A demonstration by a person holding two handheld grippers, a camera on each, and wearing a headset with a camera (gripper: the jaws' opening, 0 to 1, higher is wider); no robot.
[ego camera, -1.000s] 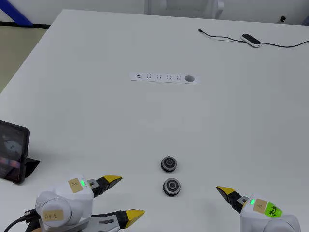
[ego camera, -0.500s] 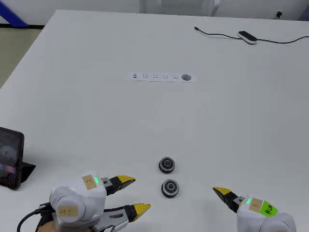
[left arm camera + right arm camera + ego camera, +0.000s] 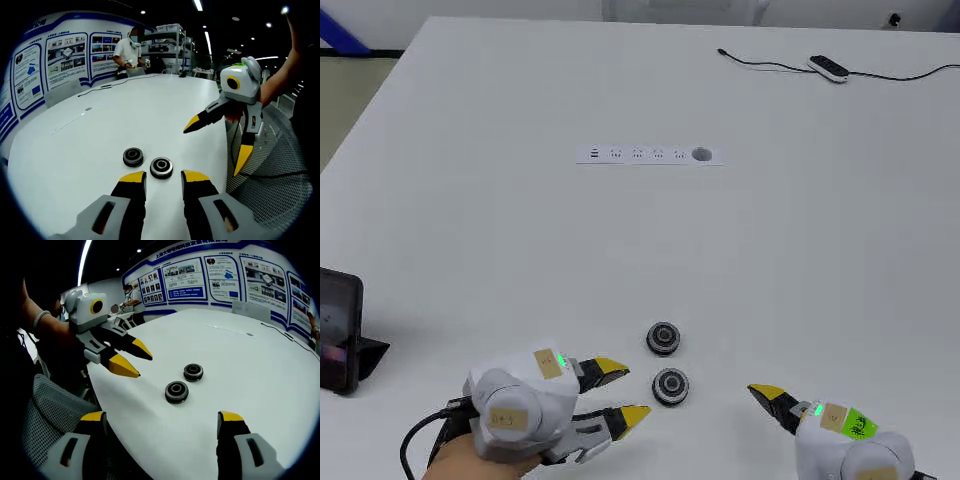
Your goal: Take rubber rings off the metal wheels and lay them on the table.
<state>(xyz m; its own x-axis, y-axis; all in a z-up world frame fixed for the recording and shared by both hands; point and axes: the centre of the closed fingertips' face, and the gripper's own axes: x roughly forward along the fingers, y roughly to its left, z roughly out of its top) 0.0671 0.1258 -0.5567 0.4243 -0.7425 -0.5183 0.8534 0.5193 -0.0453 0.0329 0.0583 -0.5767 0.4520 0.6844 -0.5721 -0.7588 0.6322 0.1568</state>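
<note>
Head view has both wheels lying flat on the white table [image 3: 500,230], side by side but not touching. The near wheel [image 3: 671,385] sits just ahead of the left gripper [image 3: 626,392] and off to the inner side of the right gripper [image 3: 161,417]; the far wheel [image 3: 663,338] lies just beyond it. Both grippers are empty. The left one's jaws stand moderately apart and point at the near wheel, while the right one's are spread wide.

Each wheel looks like a small, dense, hard metal piece, likely to skid on the smooth tabletop if pushed from one side. The dark rubber ring around the rim should be soft, stretchy and grippy, and seems seated snugly. A sound hold would be one gripper clamping the metal body firmly, the other pinching the ring's outer edge and peeling it over the rim.
</note>
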